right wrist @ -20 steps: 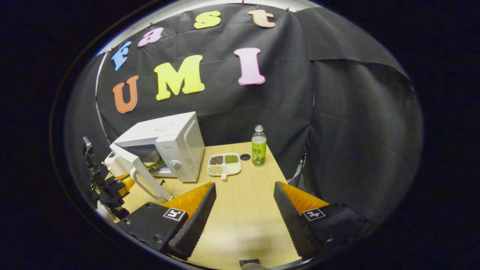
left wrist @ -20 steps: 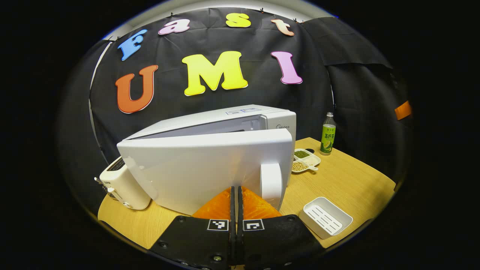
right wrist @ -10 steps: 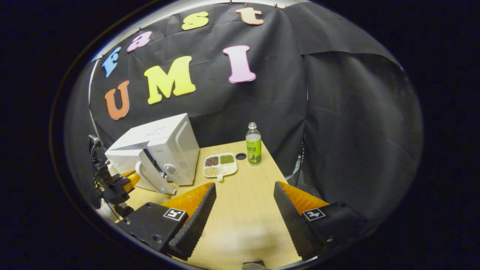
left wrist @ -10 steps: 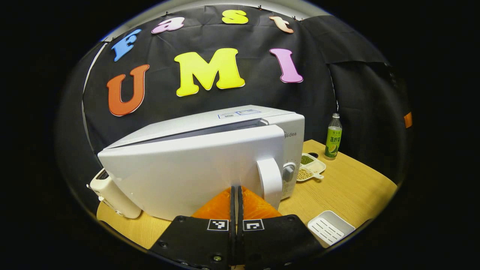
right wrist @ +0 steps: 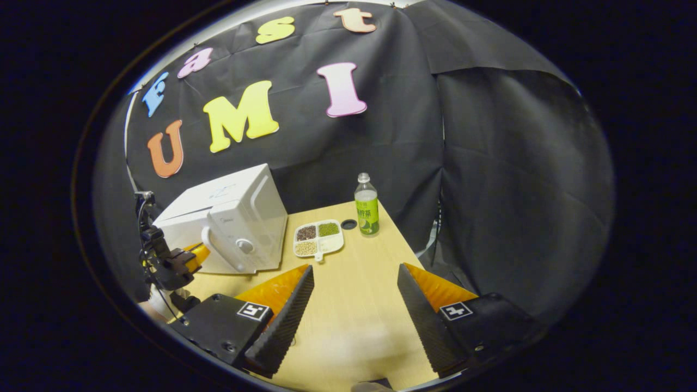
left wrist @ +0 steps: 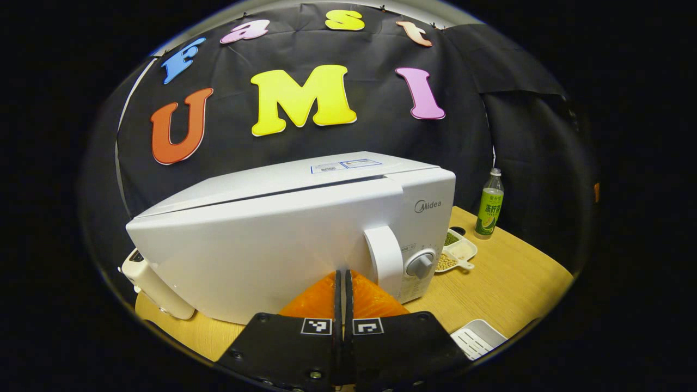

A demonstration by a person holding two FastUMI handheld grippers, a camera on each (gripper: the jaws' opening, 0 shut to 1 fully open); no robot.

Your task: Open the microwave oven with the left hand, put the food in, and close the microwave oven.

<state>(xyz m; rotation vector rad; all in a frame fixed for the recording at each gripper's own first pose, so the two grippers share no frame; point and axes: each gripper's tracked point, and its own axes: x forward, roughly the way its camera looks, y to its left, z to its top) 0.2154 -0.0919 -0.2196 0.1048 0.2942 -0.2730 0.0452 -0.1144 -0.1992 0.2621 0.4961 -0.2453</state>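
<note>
The white microwave stands close ahead in the left gripper view. Its door lies almost flush with the body, with a thin dark seam along the top edge. The door's handle is just right of my left gripper, which is shut, empty, and tip-first against the door's lower face. The right gripper view has the microwave at the left with the left gripper at its door. My right gripper is open above the table, holding nothing. The food is hidden inside.
A green-labelled bottle and a divided dish of beans stand right of the microwave, with a dark cap between them. A white slotted tray lies near the table's front edge. A cream toaster sits left of the microwave.
The microwave door has swung from about half open to nearly flush with the body, with the left gripper following against it. The right gripper stayed open over the table.
</note>
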